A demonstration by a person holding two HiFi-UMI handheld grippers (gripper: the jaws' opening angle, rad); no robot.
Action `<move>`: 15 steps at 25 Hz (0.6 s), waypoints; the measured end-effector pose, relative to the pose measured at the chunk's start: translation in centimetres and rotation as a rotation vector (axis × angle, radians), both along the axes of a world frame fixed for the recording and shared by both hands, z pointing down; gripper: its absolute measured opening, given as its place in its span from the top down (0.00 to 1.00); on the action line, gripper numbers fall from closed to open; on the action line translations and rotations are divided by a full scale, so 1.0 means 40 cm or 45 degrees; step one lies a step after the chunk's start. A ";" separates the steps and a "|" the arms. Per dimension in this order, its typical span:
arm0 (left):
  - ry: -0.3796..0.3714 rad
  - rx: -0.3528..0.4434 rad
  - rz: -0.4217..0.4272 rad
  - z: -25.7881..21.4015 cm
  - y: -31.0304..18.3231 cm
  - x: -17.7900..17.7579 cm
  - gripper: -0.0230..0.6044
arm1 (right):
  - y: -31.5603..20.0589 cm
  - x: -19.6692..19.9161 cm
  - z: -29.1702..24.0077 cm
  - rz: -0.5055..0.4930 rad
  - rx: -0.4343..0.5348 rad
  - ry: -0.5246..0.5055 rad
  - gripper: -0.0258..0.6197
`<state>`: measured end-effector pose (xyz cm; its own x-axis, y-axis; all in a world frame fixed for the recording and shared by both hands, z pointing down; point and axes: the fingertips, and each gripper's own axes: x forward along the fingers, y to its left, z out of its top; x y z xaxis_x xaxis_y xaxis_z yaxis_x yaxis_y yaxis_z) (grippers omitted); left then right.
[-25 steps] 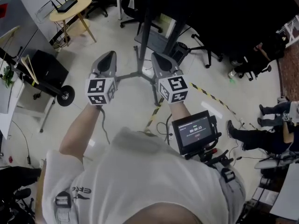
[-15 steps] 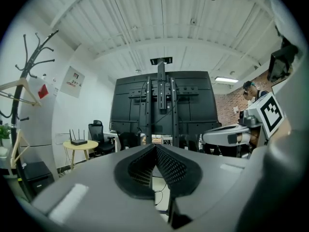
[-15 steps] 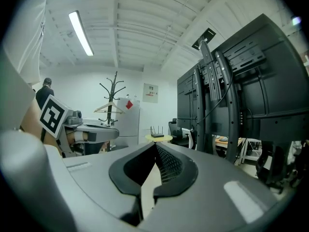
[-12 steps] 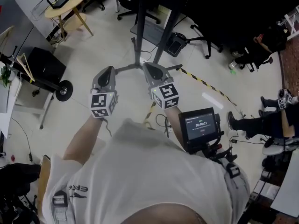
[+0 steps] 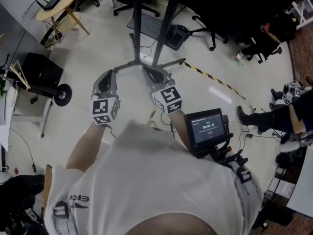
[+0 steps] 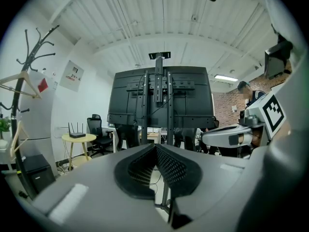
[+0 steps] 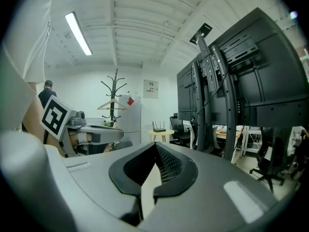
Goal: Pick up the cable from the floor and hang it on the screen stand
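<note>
Left claw and right claw are both clenched on nothing, held side by side and aimed about level at the screen stand ahead, likely just squaring up to it; a thin cable lies on the floor below and ahead; other cables drape the posts, so which one the task means is unclear.

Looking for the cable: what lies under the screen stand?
Under the screen stand: a black box, striped tape nearby. The left gripper, right gripper and torso hide the nearer floor; no cable is certain.
</note>
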<state>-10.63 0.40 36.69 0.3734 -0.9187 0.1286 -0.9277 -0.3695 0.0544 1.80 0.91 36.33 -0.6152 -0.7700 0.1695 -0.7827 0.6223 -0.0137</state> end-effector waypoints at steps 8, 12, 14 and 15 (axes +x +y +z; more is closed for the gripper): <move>0.001 0.011 0.018 -0.007 -0.005 0.013 0.96 | -0.006 -0.005 -0.014 0.002 0.008 -0.012 0.94; 0.014 0.025 0.025 -0.010 -0.012 0.021 0.96 | -0.011 -0.007 -0.021 -0.003 0.019 -0.005 0.94; 0.020 0.028 0.027 -0.011 -0.013 0.023 0.96 | -0.012 -0.008 -0.022 -0.003 0.023 -0.003 0.94; 0.022 0.027 0.028 -0.012 -0.015 0.023 0.96 | -0.012 -0.009 -0.024 -0.003 0.025 -0.002 0.94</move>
<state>-9.71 -0.20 36.22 0.3955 -0.9127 0.1028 -0.9183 -0.3910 0.0621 1.45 0.42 35.38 -0.6173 -0.7717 0.1532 -0.7812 0.6243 -0.0030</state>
